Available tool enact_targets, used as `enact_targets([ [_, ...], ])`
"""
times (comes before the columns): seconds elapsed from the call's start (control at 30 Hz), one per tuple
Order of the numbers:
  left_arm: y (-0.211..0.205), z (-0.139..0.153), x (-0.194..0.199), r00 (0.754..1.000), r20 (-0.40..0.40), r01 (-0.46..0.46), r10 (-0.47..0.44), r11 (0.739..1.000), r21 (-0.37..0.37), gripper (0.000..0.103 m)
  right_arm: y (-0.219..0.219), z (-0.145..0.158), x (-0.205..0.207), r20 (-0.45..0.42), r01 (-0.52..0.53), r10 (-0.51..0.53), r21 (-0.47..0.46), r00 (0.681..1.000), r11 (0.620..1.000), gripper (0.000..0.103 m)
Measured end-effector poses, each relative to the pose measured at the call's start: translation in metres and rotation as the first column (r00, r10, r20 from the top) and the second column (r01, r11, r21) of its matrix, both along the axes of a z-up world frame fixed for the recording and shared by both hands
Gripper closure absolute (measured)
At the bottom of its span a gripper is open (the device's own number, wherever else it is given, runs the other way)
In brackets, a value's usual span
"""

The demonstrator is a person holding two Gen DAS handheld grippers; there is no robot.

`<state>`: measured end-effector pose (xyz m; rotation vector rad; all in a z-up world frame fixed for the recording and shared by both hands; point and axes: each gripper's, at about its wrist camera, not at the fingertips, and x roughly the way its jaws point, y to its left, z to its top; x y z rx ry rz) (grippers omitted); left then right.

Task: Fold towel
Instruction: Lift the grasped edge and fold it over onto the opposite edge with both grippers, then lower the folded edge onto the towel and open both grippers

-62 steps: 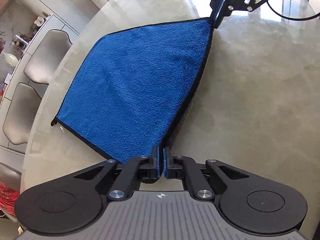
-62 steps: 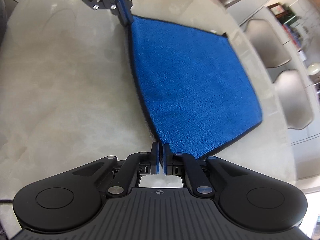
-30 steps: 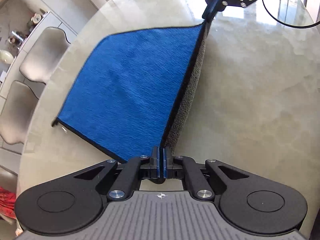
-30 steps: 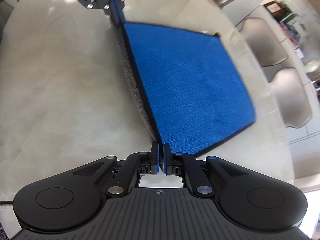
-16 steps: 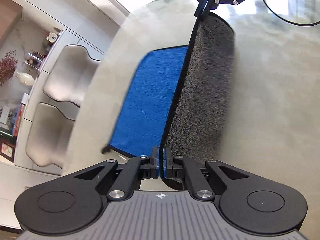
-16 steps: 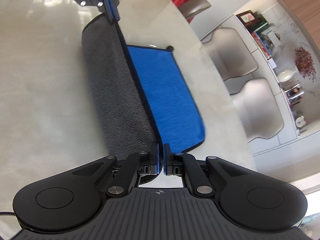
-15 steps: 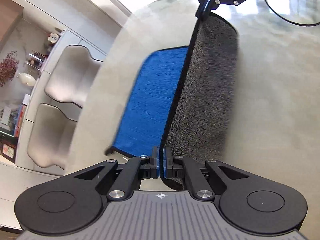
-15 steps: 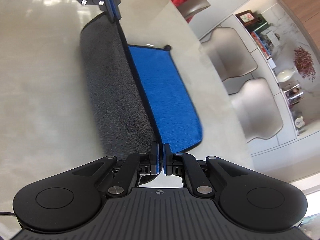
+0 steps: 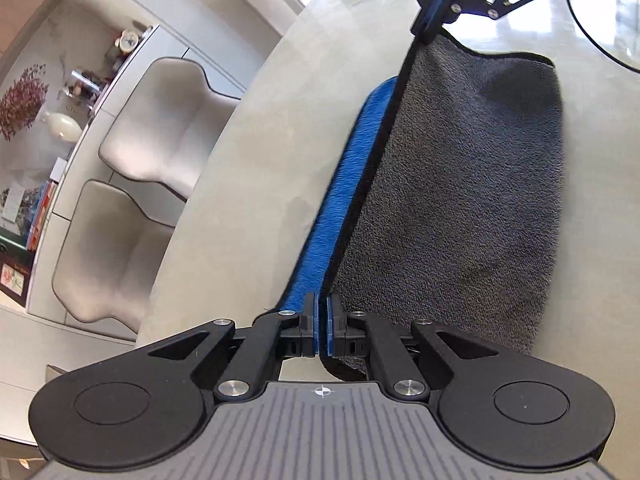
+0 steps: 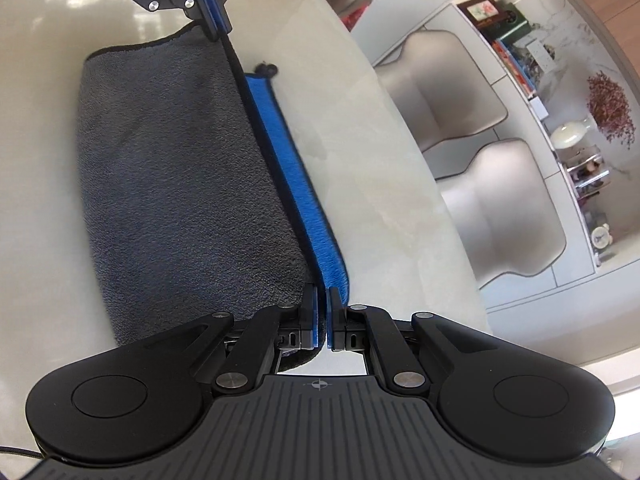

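In the left wrist view, off to the left of the left gripper point(image 9: 323, 330) and beyond the curved rim of the pale stone table point(image 9: 260, 152), stand two cream chairs point(image 9: 160, 120); straight ahead of the tips runs only a thin blue strip of the towel point(image 9: 460, 184), and to their right spreads its grey underside, turned up and lying over the blue. The left gripper's fingers are pressed nearly together with the towel's black-bound edge pinched between them, and at the far end of that same edge the right gripper point(image 9: 434, 16) clamps the opposite corner. Two seconds ago the blue face lay spread wide to the left of this held edge; since then both tools have carried the edge over, so the grey flap has grown and the blue has shrunk to a sliver. In the right wrist view the order is mirrored: grey flap to the left of the right gripper point(image 10: 323, 326), the blue strip just right of its tips, the towel's small hanging loop point(image 10: 267, 67) at the far corner of that strip, then bare table and the chairs. Here too the fingers are close, a slim gap showing at their base, the hem caught at the tips. Judging by this, the first fold is almost laid: the carried edge wants bringing down on the far hem, and letting go unevenly could skew the layers.
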<state>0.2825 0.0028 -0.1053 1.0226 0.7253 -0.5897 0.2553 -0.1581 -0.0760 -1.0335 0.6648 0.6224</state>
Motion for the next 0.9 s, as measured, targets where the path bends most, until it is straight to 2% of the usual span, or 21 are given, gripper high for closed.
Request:
enact_targets([
  [0.27,0.006,-0.014,0.038,0.999,-0.032,-0.023,0.022,1.0,-0.013,0.1,0.002,-0.02,0.037,-0.021,0.016,-0.016,0.0,1.0,1.0,0.099],
  [0.9,0.013,-0.035,0.059,0.993,-0.1,-0.067,0.066,0.998,-0.014,0.099,-0.007,-0.046,0.081,-0.083,0.051,-0.05,0.008,0.995,0.999,0.098],
])
